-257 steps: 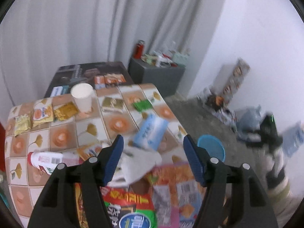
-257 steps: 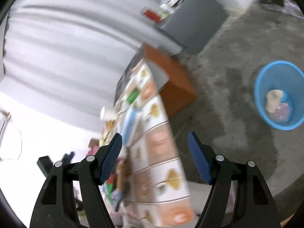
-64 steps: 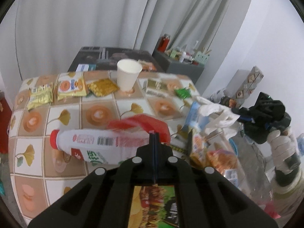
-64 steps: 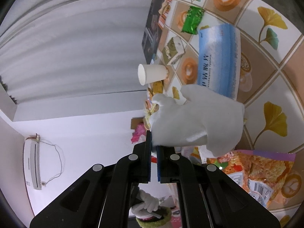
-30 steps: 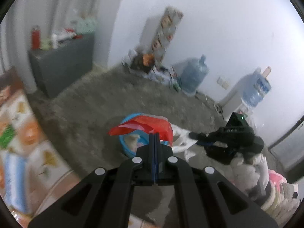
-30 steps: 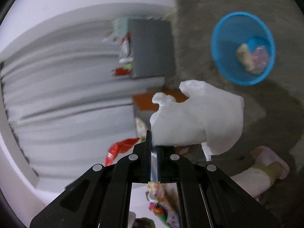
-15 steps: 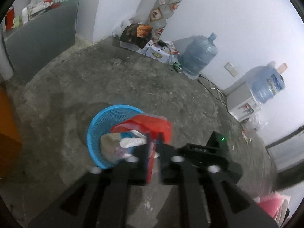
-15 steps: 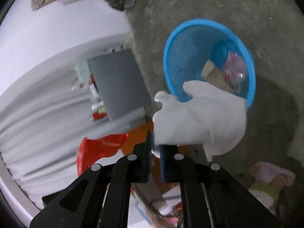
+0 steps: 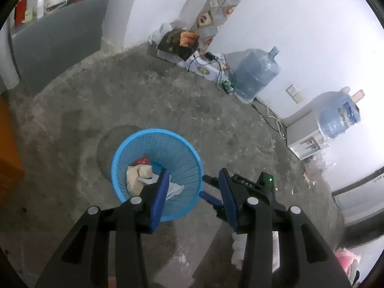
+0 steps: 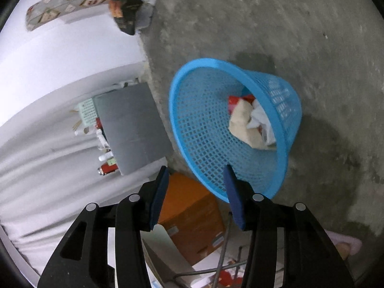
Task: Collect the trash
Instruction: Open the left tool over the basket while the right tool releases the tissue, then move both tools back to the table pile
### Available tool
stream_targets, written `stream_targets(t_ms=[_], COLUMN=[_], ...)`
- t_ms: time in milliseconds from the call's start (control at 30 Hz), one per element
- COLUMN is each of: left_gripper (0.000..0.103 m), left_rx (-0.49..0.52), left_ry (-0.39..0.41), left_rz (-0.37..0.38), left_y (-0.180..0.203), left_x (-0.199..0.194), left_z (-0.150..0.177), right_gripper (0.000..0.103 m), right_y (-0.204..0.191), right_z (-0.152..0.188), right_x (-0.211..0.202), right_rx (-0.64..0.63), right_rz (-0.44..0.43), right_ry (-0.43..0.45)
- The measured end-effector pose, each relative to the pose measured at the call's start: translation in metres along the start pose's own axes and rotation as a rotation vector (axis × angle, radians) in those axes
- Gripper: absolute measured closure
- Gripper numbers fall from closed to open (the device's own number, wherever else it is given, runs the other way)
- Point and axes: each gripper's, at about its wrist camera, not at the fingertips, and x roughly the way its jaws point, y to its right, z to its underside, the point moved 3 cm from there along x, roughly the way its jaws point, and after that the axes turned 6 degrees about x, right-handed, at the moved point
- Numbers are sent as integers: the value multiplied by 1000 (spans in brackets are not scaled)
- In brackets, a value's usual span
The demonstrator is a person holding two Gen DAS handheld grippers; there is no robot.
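Your left gripper (image 9: 193,182) and right gripper (image 10: 195,180) are both opening, nothing between their jaws. The blue basket (image 9: 153,133) holds white tissue (image 10: 260,117) and a half-buried red wrapper (image 9: 141,161).

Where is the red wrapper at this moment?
The red wrapper lies in the blue basket on the floor, at the far side in the left wrist view, beside the beige paper and white tissue.

I see soft, even room light. The white wall (image 9: 300,24) glows very bright. Edges bend round and go black. The blue basket (image 10: 283,110) looks slightly blurry.
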Motion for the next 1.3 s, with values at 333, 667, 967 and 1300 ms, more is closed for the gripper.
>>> stream_targets(t_ms=[333, 667, 967, 1300], left_gripper=[55, 43, 43, 43], left_rx=[0, -164, -341, -303], left_ry=[128, 441, 216, 7], left_rz=[-17, -356, -359, -376], left_y=[-38, -111, -173, -224], left_x=[-196, -441, -408, -357], left_z=[43, 166, 263, 277], right_gripper=[56, 53, 53, 53], right_y=[-70, -130, -144, -121], right_z=[88, 238, 352, 439], right_x=[-28, -33, -5, 55], right_rx=[-362, -746, -870, -805], right_rz=[-1, 53, 44, 177], right_ry=[-122, -406, -633, -861])
